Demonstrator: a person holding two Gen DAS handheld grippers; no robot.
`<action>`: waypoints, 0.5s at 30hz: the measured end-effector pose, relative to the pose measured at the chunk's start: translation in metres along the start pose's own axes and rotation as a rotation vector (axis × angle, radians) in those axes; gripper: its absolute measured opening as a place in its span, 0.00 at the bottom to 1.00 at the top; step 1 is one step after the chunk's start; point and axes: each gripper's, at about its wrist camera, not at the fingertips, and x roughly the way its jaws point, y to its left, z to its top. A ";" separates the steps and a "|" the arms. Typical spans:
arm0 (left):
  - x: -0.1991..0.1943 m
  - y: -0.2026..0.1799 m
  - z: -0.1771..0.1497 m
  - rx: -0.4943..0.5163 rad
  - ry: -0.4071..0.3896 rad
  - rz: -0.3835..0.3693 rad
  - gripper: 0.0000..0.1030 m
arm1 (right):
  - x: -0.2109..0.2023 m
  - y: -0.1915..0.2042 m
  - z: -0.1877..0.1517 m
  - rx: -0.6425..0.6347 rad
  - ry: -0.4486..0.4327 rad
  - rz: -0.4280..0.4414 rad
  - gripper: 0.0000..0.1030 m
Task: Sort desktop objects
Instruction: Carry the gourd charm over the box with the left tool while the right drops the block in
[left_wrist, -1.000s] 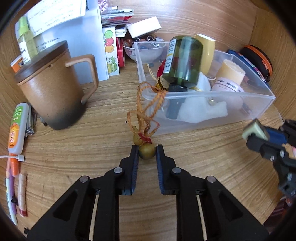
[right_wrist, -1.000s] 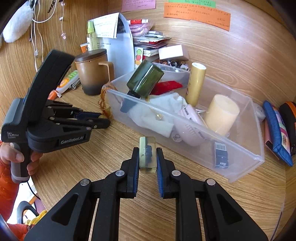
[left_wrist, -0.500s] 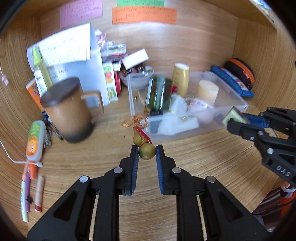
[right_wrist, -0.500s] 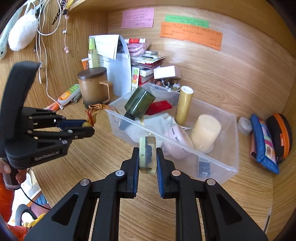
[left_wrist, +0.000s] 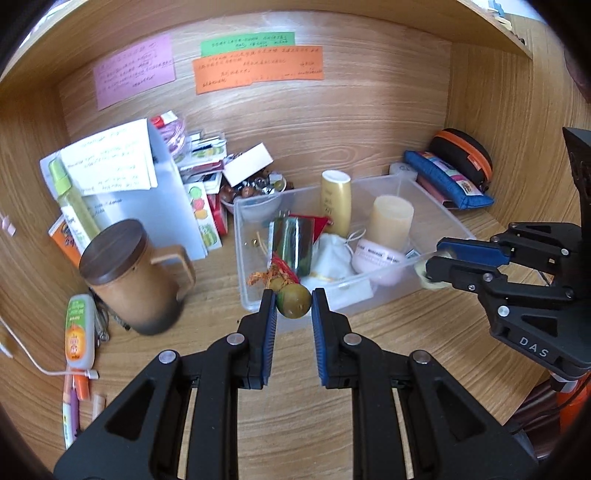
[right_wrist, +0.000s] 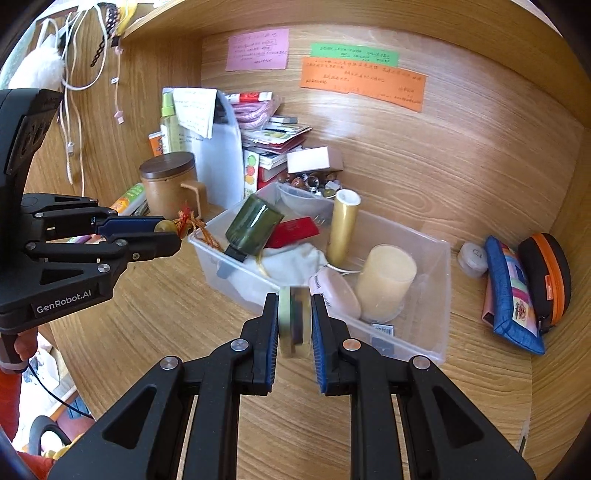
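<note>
A wooden desk (left_wrist: 424, 354) set in a wooden alcove fills both views. Beyond both pairs of fingers sits a clear bin (right_wrist: 432, 332) holding a dark green bottle (right_wrist: 253, 225), a gold tube (right_wrist: 341, 229), a cream candle (right_wrist: 384, 282) and a pink jar (right_wrist: 338, 290). Left of the bin stands a lidded brown mug (left_wrist: 136, 273). The left gripper (left_wrist: 294, 304) is nearly closed, its fingers clamped on an olive bead (left_wrist: 293, 301) with an orange cord (left_wrist: 264, 277) trailing ahead over the bin's near corner. The right gripper (right_wrist: 294, 321) is likewise pinched, on a pale green block (right_wrist: 294, 321), held above the bin's near wall. Only the right view shows cables (right_wrist: 70, 110) hanging left of the fingers and the other gripper's side printed "GenRobot.AI". Only the left view shows pens (left_wrist: 75, 410) on the desk at lower left and the letters "DAS" on the other gripper. Pink, green and orange notes (right_wrist: 360, 83) on the back wall carry writing too small to read.
</note>
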 end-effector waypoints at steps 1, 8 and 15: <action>0.001 -0.001 0.002 0.002 -0.001 -0.003 0.17 | 0.000 -0.002 0.001 0.004 -0.001 -0.001 0.14; 0.018 -0.009 0.021 0.024 0.006 -0.033 0.17 | 0.005 -0.026 0.010 0.028 -0.010 -0.027 0.14; 0.039 -0.008 0.023 0.015 0.037 -0.055 0.17 | 0.019 -0.037 0.009 0.040 0.023 0.009 0.14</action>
